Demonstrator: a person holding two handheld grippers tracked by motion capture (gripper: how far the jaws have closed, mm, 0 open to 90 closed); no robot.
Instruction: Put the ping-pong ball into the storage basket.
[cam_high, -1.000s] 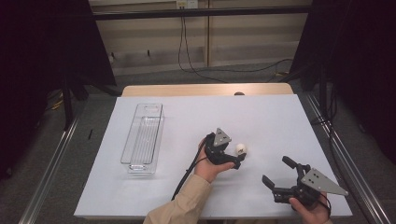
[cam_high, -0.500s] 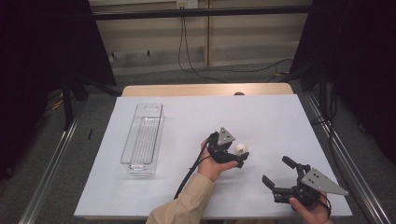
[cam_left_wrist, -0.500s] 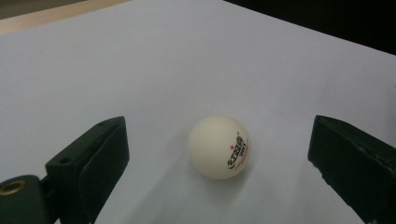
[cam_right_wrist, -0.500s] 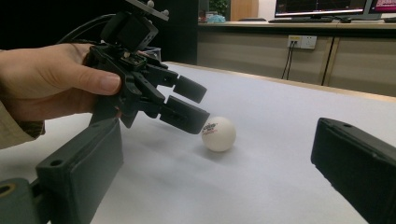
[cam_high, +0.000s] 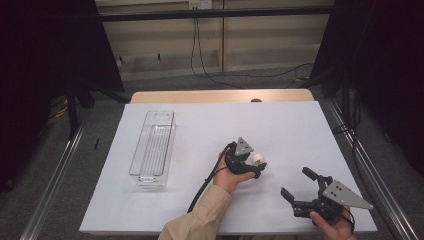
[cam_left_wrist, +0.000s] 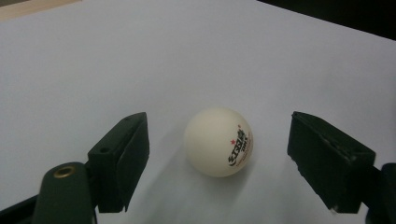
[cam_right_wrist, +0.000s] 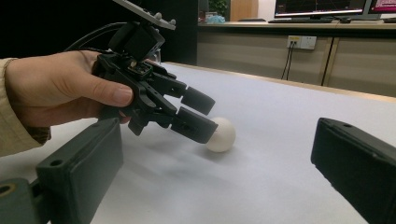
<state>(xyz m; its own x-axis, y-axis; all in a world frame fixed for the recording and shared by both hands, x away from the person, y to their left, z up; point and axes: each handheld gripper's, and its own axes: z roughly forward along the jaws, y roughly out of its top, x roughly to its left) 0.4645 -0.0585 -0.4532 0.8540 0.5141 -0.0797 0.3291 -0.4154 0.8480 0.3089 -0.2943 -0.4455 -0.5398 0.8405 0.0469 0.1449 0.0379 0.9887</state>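
Note:
A white table-tennis ball (cam_high: 258, 159) with red and black print rests on the white table sheet (cam_high: 280, 125). My left gripper (cam_high: 255, 164) lies low around it, one jaw on each side. In the left gripper view the ball (cam_left_wrist: 218, 142) sits between the pads with a gap on both sides. The jaws have just been closing and do not press on it. From the right gripper view the left gripper (cam_right_wrist: 209, 117) is held by a hand, with the ball (cam_right_wrist: 220, 134) at its tips. My right gripper (cam_high: 296, 182) stands open near the front right, nothing between its jaws.
A long clear plastic tray (cam_high: 154, 147) lies on the left half of the sheet, nothing visible inside it. A wooden table edge (cam_high: 220, 96) runs along the back. A black cable (cam_high: 202, 187) trails from the left gripper toward the front edge.
The left gripper has edged a little to the right, toward the ball, and its jaws have drawn closer around it. The ball and the right gripper have stayed put.

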